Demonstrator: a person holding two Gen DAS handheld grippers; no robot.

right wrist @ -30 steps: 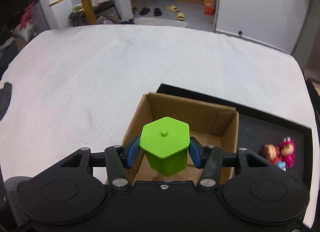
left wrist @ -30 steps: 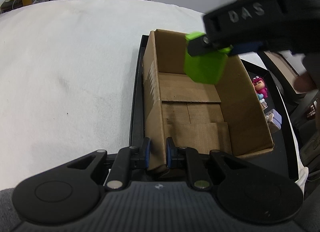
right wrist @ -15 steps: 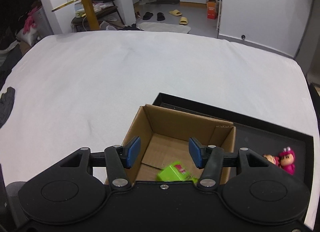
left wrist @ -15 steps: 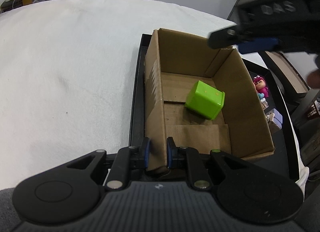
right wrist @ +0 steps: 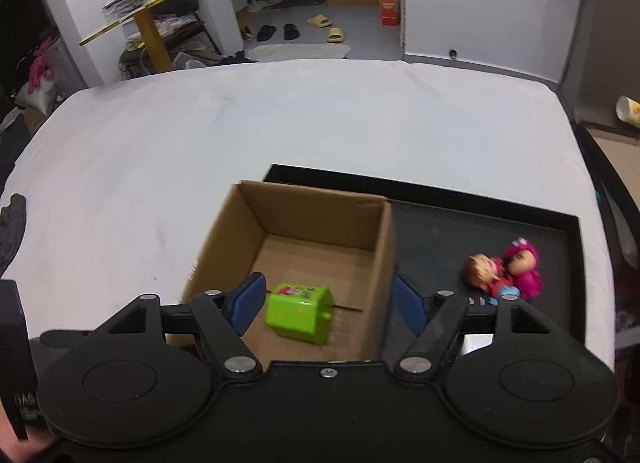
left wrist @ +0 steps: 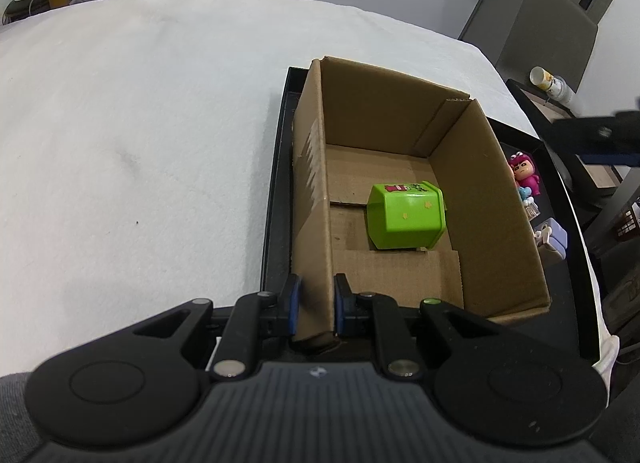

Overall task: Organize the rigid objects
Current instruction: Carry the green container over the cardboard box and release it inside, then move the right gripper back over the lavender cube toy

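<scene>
- My left tool [left wrist: 314, 305] pinches the near-left wall of the brown cardboard box [left wrist: 486, 183].
- The green hexagonal plastic container [right wrist: 299, 312] lies tipped inside.
- My right tool [right wrist: 327, 305] hangs spread; pink toy figures [right wrist: 505, 268] on the black tray [right wrist: 436, 231] sit just right, nearer it.

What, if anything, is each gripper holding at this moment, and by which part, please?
The left gripper is shut on the cardboard box, pinching its near-left wall. The right gripper is open, holding nothing.
</scene>
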